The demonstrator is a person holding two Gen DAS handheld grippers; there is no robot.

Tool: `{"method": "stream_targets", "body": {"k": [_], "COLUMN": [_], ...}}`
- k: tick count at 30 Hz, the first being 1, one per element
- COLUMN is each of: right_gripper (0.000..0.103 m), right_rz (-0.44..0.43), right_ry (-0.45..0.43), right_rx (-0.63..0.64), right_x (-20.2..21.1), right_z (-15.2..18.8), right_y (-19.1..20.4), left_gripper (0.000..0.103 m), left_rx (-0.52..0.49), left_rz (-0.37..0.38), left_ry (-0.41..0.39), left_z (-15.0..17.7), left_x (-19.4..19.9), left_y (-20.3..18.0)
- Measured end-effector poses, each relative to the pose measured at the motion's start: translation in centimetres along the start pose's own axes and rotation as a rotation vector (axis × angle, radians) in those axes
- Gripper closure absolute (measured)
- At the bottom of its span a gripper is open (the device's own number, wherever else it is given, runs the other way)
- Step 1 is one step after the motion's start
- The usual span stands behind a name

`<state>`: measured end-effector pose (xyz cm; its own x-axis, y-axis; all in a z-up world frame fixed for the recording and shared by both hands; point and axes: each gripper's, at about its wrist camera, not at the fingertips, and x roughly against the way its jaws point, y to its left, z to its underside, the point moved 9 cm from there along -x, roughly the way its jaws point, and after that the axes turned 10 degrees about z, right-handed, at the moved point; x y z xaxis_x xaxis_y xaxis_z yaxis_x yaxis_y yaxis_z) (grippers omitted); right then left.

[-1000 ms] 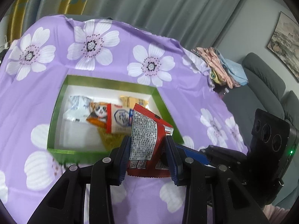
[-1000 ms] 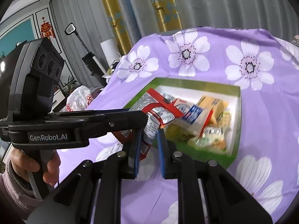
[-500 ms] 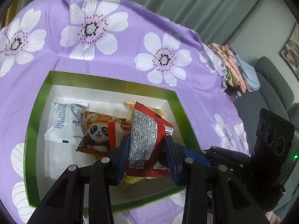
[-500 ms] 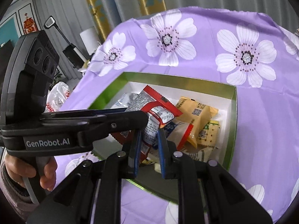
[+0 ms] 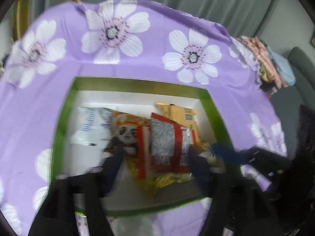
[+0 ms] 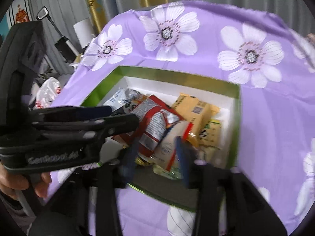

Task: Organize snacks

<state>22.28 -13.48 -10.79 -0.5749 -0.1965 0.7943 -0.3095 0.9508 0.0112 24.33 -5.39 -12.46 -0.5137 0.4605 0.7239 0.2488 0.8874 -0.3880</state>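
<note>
Grippers left point(image 5: 155, 155) and right point(image 6: 157, 151) tilt down over green box point(image 5: 65, 106), jaws just opened off red packet point(image 5: 165, 143).

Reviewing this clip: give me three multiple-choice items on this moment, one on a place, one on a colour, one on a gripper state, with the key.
1. Where is the red snack packet?
A. on the cloth
B. over the other snacks in the green box
C. on the sofa

2. What colour is the tablecloth?
A. purple with white flowers
B. plain blue
C. striped red

3. How does the left gripper stand?
A. clamped on the packet
B. jaws apart, having just opened
C. out of view

Key: B, it lies inside the box walls; A, flowers show all round; B, its pads stand clear of the packet.
</note>
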Motion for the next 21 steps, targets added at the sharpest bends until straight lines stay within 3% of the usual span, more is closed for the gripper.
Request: {"method": "stream_targets", "body": {"k": [6,7,12,17,21], "right_gripper": [0.016,0.015,0.010,0.008,0.008], "right_rz": [0.055,0.062,0.087,0.085,0.080], "right_ry": [-0.047,-0.053,-0.079,-0.097,-0.122], "right_rx": [-0.023,-0.022,-0.010,-0.013,-0.009], "right_x": [3.9,4.4,7.3,9.5,11.2], "right_z": [-0.3,-0.4,-0.5,-0.9,-1.3], "right_y": [-0.6,-0.6,-0.4,0.2,0.9], "left_gripper": [0.009,0.005,0.004,0.004,0.004], "left_rx": [-0.019,-0.018,-0.002,0.012,-0.003], "left_rz": [-0.086,-0.105,-0.159,-0.156,-0.233], "left_ry": [-0.044,-0.052,-0.073,-0.095,-0.114], "left_z": [0.3,0.4,0.7,1.2,1.3], "left_x": [4.4,5.3,8.8,11.7,13.7], "left_y": [-0.4,-0.5,-0.9,-1.7,-1.6]}}
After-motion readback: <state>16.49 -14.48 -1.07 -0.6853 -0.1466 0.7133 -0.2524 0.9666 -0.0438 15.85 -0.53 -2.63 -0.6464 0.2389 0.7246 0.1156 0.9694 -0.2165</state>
